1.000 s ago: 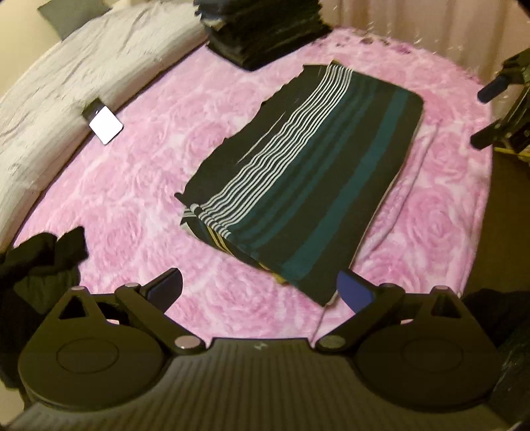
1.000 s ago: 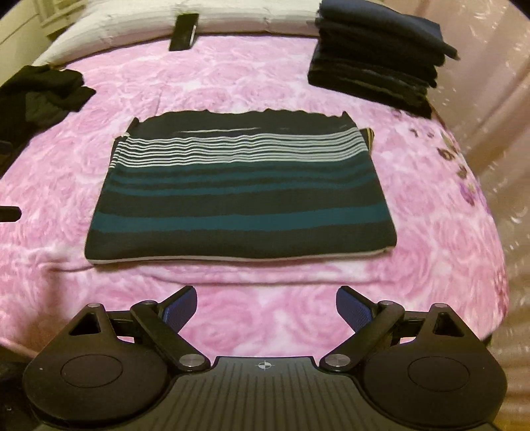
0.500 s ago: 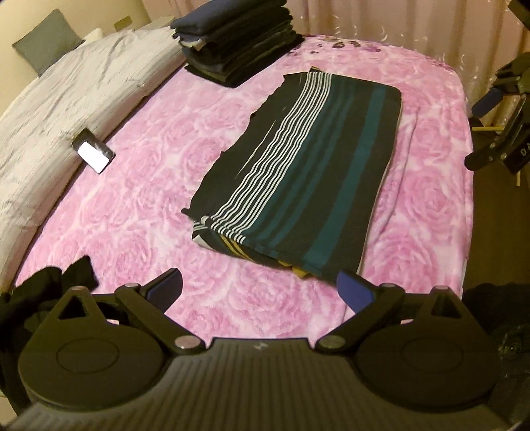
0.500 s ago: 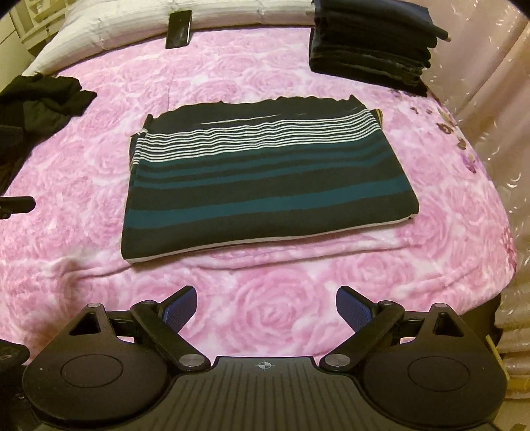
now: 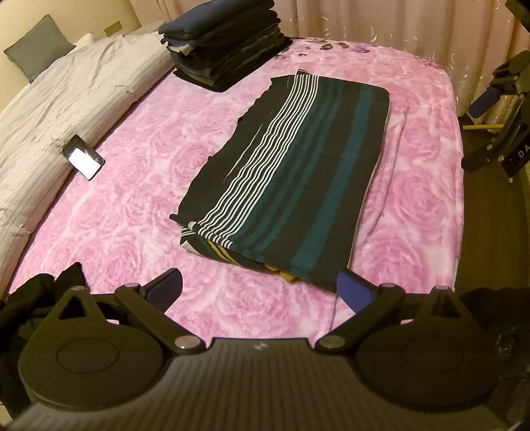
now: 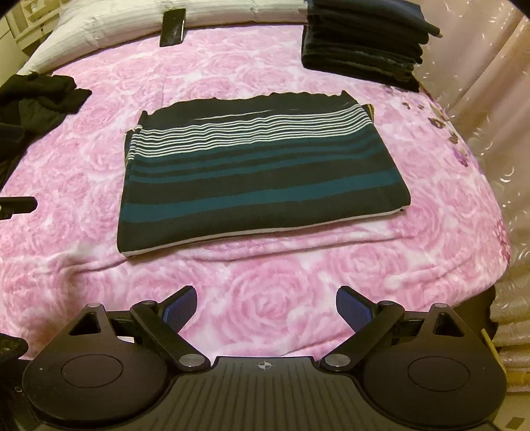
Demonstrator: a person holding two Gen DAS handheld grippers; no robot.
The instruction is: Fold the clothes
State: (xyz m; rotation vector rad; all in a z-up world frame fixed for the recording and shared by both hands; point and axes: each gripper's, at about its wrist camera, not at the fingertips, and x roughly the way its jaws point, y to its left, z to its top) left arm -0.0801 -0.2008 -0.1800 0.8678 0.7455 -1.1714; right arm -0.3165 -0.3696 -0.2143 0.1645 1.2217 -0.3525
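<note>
Folded striped garment point(image 6: 261, 172) lay flat near the middle of the pink rose-patterned blanket point(image 6: 265, 298), a rectangle with its white-trimmed long edge facing the right gripper point(image 6: 265, 306) and a wavy dark edge on the far side. Yellow-striped under-layers showed at its short end nearest the left gripper point(image 5: 258, 288). Bare blanket ringed it on every side, widest in front of the right gripper. Both grippers hovered off the cloth with jaws spread wide, holding nothing. A stack of folded dark clothes point(image 6: 364, 43) sat well apart at the far right corner, close to the curtain point(image 6: 497, 83). A phone point(image 6: 173, 23) rested at the seam of blanket and pale quilt point(image 5: 66, 99). Crumpled black clothing point(image 6: 36, 99) lay at the left edge.
</note>
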